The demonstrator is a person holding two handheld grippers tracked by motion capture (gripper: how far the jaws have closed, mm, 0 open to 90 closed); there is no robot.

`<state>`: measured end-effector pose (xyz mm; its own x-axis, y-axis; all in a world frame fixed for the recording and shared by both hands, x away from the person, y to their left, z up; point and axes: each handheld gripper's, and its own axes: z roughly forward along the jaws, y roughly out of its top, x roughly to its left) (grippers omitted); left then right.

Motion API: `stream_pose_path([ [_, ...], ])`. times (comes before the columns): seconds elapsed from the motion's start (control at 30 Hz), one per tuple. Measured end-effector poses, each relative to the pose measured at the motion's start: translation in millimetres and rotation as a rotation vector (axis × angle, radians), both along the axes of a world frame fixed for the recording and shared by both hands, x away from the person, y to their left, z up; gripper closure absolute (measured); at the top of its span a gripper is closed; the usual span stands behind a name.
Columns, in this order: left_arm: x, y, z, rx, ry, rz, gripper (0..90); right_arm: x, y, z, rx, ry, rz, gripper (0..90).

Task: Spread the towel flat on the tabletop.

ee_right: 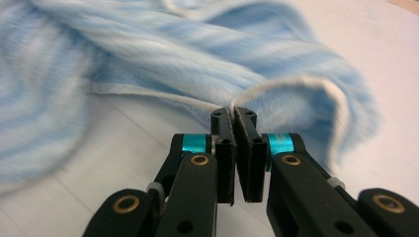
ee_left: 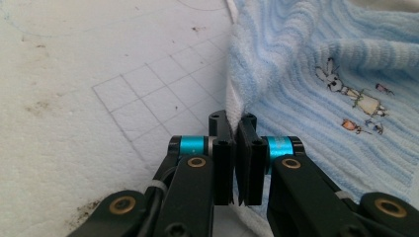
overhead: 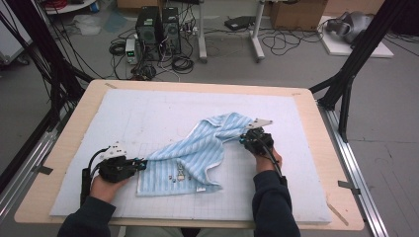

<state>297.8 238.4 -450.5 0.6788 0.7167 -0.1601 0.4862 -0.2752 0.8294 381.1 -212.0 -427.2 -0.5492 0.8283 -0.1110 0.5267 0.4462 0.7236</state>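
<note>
A light blue striped towel with a white hem lies crumpled across the white gridded mat. A small rabbit picture is stitched on the towel. My left gripper is at the towel's left edge, and in the left gripper view its jaws pinch the white hem. My right gripper is at the towel's right side; it is shut on the towel's hemmed edge, with the towel bunched up beyond it.
The mat lies on a wooden table with bare wood along its edges. Black frame posts stand at the table's right and left. Computers and cables sit on the floor beyond the far edge.
</note>
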Motion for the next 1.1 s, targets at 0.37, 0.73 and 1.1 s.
stream_pose_path([
  [0.37,0.8,-15.3,1.4,-0.009,-0.008,-0.033,85.3,1.5,-49.4,4.8,-0.01,-0.032,-0.169,87.0],
  [0.73,1.6,-9.9,3.0,-0.038,-0.028,0.046,54.3,-27.2,-24.3,6.2,0.095,-0.045,-0.127,49.6],
  [1.1,0.4,-9.3,3.6,-0.049,-0.05,0.048,51.9,-56.7,40.3,-7.1,0.104,0.046,0.158,48.9],
])
